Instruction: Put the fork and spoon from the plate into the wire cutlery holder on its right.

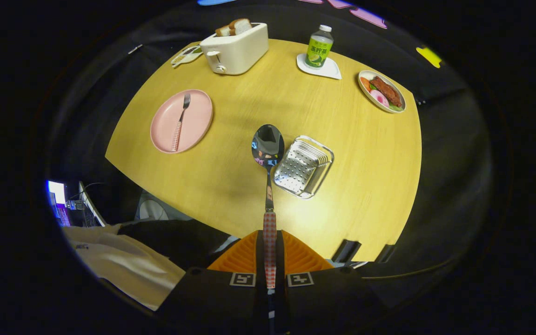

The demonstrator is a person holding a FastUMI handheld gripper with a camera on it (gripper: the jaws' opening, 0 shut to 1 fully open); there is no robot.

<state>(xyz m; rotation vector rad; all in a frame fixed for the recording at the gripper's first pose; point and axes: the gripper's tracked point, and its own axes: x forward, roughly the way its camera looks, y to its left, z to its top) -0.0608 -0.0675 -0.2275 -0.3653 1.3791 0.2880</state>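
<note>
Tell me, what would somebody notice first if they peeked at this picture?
The shiny spoon jumps out first: the tongs pinch its checked handle, and its bowl hangs above the yellow table, right beside the wire cutlery holder. Next comes the pink plate further left with the fork still on it, then the toaster with bread at the far edge.

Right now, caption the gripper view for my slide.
Gripper shut on spoon beside wire cutlery holder; fork on pink plate.
</note>
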